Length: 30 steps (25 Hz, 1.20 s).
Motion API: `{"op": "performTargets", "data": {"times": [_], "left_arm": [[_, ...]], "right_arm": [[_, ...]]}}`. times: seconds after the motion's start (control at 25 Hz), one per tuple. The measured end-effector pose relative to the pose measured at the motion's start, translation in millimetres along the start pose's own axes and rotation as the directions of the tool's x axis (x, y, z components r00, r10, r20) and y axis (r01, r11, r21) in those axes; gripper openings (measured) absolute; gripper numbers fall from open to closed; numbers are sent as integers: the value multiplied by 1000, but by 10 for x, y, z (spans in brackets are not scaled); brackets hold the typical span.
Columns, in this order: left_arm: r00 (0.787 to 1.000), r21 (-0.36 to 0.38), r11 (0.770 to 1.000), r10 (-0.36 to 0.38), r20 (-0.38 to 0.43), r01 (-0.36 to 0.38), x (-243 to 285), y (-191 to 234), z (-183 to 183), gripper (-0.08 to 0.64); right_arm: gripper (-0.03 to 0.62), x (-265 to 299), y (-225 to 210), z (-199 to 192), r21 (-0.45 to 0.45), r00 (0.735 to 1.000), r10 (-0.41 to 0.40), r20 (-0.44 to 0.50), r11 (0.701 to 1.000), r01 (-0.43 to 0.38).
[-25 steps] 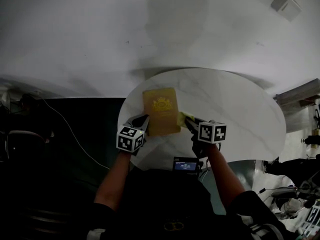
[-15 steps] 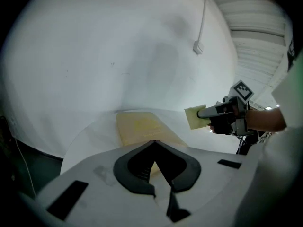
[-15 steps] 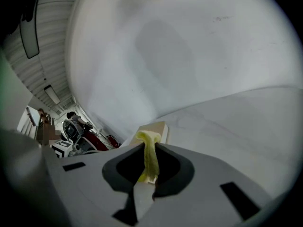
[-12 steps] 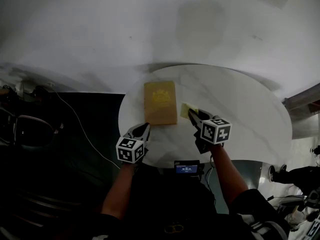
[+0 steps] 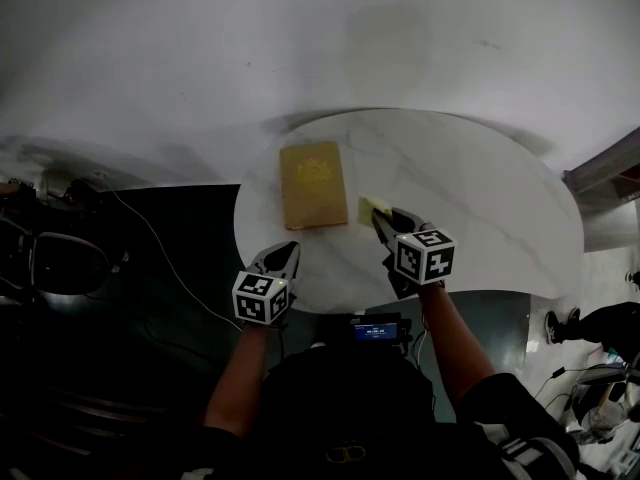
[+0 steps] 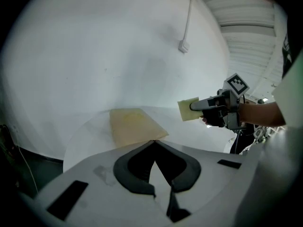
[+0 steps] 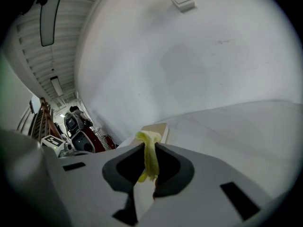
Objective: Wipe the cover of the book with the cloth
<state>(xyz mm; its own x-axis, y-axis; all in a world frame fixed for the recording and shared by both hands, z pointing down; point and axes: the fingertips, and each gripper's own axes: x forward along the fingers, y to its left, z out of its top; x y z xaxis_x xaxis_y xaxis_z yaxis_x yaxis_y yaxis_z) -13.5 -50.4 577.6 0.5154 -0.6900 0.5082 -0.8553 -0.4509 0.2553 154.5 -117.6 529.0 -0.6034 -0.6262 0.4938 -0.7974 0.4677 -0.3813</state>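
The yellow cloth (image 5: 370, 209) is pinched in the closed right claw (image 5: 381, 220), held just beside the tan book (image 5: 313, 185); the book lies flat on the round marble counter (image 5: 480, 218); the left claw (image 5: 287, 252) is closed on nothing, short of the book; the cloth looks soft and limp, so a bunched grip suits it; the stiff book may slide on the smooth top, so its near edge likely wants pinning.

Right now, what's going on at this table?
A person holds a gripper in each hand over a round white table. The right gripper is shut on a yellow cloth, held just beside the right edge of a tan book that lies flat on the table. The left gripper is shut and empty, near the table's front edge, clear of the book. The cloth is not on the cover at this moment.
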Motion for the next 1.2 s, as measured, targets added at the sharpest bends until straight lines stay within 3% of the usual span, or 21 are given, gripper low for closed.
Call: {"op": "performTargets", "data": {"times": [0.4,0.8,1.2], "left_arm": [[997,66,996,-56,55,53,-678,-451,-458,5],[991,113,991,-78,107,66,-1240,-721,-797,5],[989,169,984,-74,131,51,-1502,-909,-955,5]], "right_arm": [[87,-555,691,-460,-147,997,-64,32,987,68],[87,-1070,1217,-954,-189,995,-89,52,977,98],[87,-1412,1452,-1259,-200,991,-108,84,972,123]]}}
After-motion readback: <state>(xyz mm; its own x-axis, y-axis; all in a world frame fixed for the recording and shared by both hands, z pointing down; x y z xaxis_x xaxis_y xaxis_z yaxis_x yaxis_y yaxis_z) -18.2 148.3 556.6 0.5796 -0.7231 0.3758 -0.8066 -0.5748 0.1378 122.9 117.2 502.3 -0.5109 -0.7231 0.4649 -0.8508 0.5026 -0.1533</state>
